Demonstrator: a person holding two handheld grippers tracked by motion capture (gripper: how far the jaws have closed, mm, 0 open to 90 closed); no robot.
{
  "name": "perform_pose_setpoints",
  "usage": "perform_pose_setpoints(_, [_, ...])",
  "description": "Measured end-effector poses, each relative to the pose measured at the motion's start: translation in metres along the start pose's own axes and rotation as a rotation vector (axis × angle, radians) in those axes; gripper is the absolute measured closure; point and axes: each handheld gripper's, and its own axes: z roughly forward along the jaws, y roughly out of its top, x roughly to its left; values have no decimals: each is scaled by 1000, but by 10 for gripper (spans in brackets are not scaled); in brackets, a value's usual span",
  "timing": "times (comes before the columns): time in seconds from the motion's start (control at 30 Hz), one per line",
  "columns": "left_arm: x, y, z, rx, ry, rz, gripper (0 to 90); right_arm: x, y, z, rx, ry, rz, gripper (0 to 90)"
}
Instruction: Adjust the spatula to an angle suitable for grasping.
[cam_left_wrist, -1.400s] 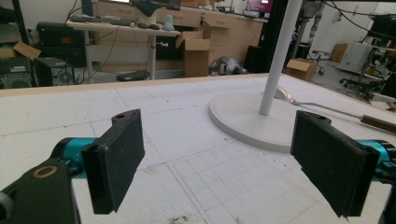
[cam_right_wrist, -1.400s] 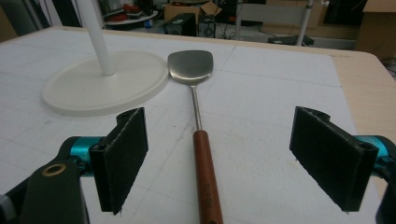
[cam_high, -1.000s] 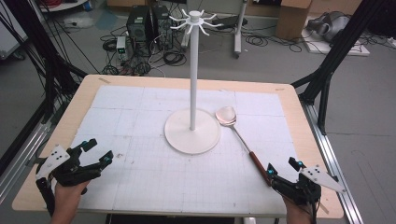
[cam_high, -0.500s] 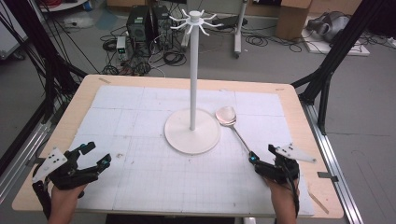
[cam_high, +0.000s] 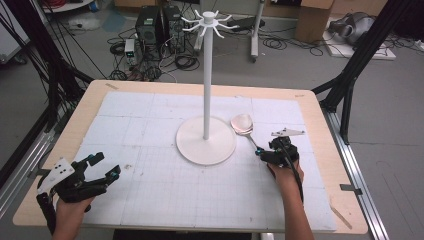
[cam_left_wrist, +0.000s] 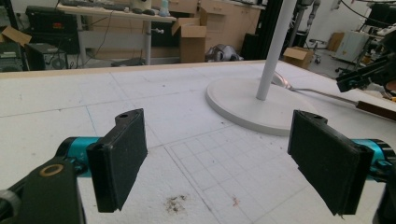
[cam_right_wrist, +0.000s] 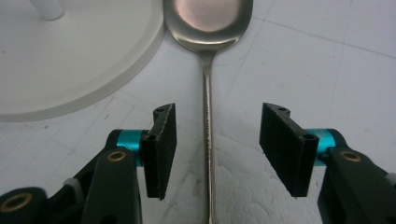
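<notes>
Bright, even indoor light; soft shadows

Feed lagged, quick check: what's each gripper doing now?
Left gripper: open, holding nothing.
Right gripper: open, just closing around the spoon handle, pads not touching it.

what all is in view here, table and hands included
stand: 1, white, round base and tall pole with hooks on top, middle of the table
spoon: 1, silver with a dark handle end, flat on the mat, bowl beside the stand's base
mat: 1, white with grid lines, covers the table
table: 1, light wood rim
left hand-held gripper: 1, black, near left corner, jaws wide open, nothing between them
right hand-held gripper: 1, black, jaws just been closing, astride the spoon's stem, pads not touching it yet
</notes>
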Motion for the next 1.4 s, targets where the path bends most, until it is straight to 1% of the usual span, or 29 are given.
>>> perform_pose_setpoints(0.03, [1, 0, 0, 1, 1, -4, 200, 0, 3, 6, 16, 16, -3, 519])
perform_pose_setpoints(0.07, [1, 0, 0, 1, 1, -4, 200, 0, 3, 6, 16, 16, -3, 519])
perform_pose_setpoints(0.1, [1, 0, 0, 0, 2, -4, 200, 1, 7, 11, 31, 12, -20, 548])
perform_pose_setpoints(0.13, [1, 0, 0, 0, 1, -4, 200, 1, 7, 11, 31, 12, -20, 548])
perform_pose_setpoints(0.17, [1, 0, 0, 0, 1, -3, 200, 2, 11, 17, 55, 9, -22, 575])
perform_pose_setpoints(0.2, [1, 0, 0, 1, -1, -3, 200, 2, 12, 21, 63, 9, -17, 584])
perform_pose_setpoints(0.23, [1, 0, 1, 4, -3, 0, 200, 2, 13, 24, 69, 12, -17, 599])
perform_pose_setpoints(0.27, [0, 0, 1, 6, -3, 1, 200, 1, 13, 27, 71, 17, -27, 617])
perform_pose_setpoints(0.37, [1, 0, 1, 7, -5, 1, 201, 3, 15, 33, 89, 20, -28, 663])
perform_pose_setpoints(0.4, [1, 0, 1, 6, -5, 0, 202, 3, 15, 34, 91, 15, -36, 679])
perform_pose_setpoints(0.43, [1, 0, 1, 6, -5, 0, 202, 3, 15, 36, 99, 15, -35, 700])
perform_pose_setpoints(0.47, [1, 0, 1, 5, -5, -3, 202, 3, 15, 36, 99, 15, -35, 700])
perform_pose_setpoints(0.5, [1, 0, 1, 6, -2, -2, 202, 1, 14, 38, 118, 8, -26, 728])
perform_pose_setpoints(0.53, [2, 0, 1, 5, -2, -3, 202, -1, 13, 38, 114, 14, -15, 744])
perform_pose_setpoints(0.57, [2, 0, 0, 6, -2, -3, 203, -2, 13, 38, 113, 20, -3, 765])
perform_pose_setpoints(0.6, [2, 0, 0, 6, -2, -3, 203, -2, 13, 38, 113, 20, -3, 765])
perform_pose_setpoints(0.63, [2, 0, 0, 6, -2, -4, 203, -3, 13, 37, 117, 30, 0, 826])
perform_pose_setpoints(0.7, [2, 0, 1, 8, -2, -3, 203, -2, 12, 36, 122, 20, 1, 834])
perform_pose_setpoints(0.87, [1, -1, 1, 10, -3, -4, 205, -4, 11, 32, 139, 23, 9, 837])
perform_pose_setpoints(0.9, [1, -1, 1, 10, -3, -4, 205, -5, 10, 31, 146, 21, 3, 837])
perform_pose_setpoints(0.97, [1, 0, 1, 12, -4, -2, 205, -7, 7, 25, 161, 17, 7, 837])
perform_pose_setpoints(1.03, [1, 0, 1, 12, -3, -1, 206, -8, 6, 23, 166, 15, 3, 838])
perform_pose_setpoints(1.1, [1, -1, 1, 13, -4, -2, 206, -11, 1, 19, 157, 18, -1, 838])
perform_pose_setpoints(1.17, [1, -1, 1, 15, -4, 0, 206, -12, -4, 14, 158, 27, 9, 838])
perform_pose_setpoints(1.27, [1, -1, 1, 17, -4, 0, 207, -13, -12, 5, 155, 43, 2, 838])
perform_pose_setpoints(1.4, [1, -1, 1, 15, -2, -2, 208, -14, -18, 0, 153, 57, -7, 838])
